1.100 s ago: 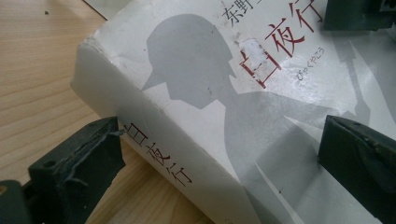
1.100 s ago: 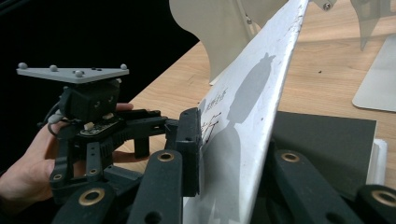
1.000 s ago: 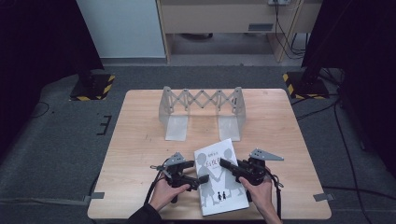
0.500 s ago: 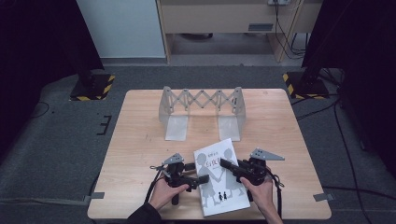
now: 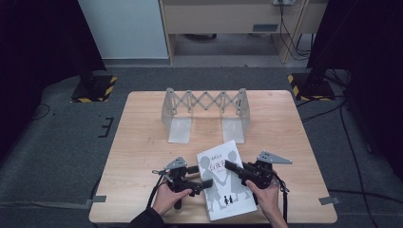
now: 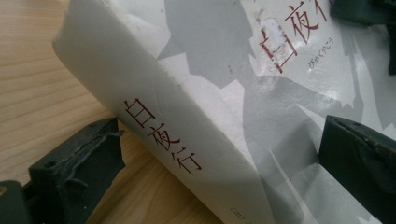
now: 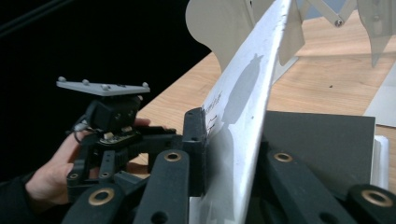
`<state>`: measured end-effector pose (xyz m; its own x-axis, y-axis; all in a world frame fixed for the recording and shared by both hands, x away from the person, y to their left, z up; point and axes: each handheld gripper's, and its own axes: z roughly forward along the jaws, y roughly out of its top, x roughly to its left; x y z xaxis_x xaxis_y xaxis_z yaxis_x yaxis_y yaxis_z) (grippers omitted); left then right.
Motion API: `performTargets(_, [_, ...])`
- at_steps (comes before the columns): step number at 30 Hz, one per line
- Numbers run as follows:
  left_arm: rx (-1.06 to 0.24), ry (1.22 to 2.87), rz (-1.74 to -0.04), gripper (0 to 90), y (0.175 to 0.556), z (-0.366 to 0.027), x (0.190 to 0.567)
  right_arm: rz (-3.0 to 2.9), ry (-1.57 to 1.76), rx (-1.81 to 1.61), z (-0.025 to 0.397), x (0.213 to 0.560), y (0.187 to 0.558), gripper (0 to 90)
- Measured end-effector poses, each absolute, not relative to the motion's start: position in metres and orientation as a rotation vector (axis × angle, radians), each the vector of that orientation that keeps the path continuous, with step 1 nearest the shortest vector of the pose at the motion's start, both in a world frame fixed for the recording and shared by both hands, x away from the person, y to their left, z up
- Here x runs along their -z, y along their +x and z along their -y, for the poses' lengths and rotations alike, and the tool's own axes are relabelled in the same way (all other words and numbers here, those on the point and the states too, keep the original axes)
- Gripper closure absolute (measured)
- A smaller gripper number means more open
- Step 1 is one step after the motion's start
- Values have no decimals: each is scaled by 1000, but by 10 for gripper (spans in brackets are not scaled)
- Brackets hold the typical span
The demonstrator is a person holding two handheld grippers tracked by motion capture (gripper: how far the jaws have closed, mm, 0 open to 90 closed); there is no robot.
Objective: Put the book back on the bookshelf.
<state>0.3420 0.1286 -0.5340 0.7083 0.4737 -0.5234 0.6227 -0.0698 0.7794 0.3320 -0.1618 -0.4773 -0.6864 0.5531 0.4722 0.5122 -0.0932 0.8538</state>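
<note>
A white book (image 5: 222,179) with grey silhouettes and red lettering lies near the wooden table's (image 5: 142,156) front edge. My left gripper (image 5: 200,175) stands open at its left side. In the left gripper view its two jaws straddle the spine (image 6: 163,135), wide apart, one on the wood and one over the cover. My right gripper (image 5: 233,168) reaches in from the right. In the right gripper view it (image 7: 229,154) is shut on the front cover (image 7: 247,93), which stands raised edge-on above a dark inner page (image 7: 322,140).
An expanding metal scissor rack (image 5: 205,111) with two flat end plates stands at the back middle of the table. A person's hand holds the left gripper (image 7: 112,126), seen at the left of the right gripper view. Dark floor surrounds the table.
</note>
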Motion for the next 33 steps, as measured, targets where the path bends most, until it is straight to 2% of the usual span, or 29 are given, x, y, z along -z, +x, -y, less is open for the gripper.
performTargets(2, [204, 1699, -875, 0, 343, -128, 536, -2094, 1223, -1970, 162, 476, 332, 805])
performTargets(8, [203, 1721, -888, 5, 343, -125, 533, -2114, 1236, -1949, 163, 477, 334, 786])
performTargets(16, [238, 1745, -946, 22, 348, -122, 540, -2165, 1222, -1773, 161, 493, 341, 600])
performTargets(21, [281, 1741, -983, 28, 349, -119, 546, -2197, 1260, -1718, 163, 503, 345, 529])
performTargets(33, [241, 1744, -980, 43, 347, -115, 547, -2220, 1272, -1588, 172, 511, 346, 365])
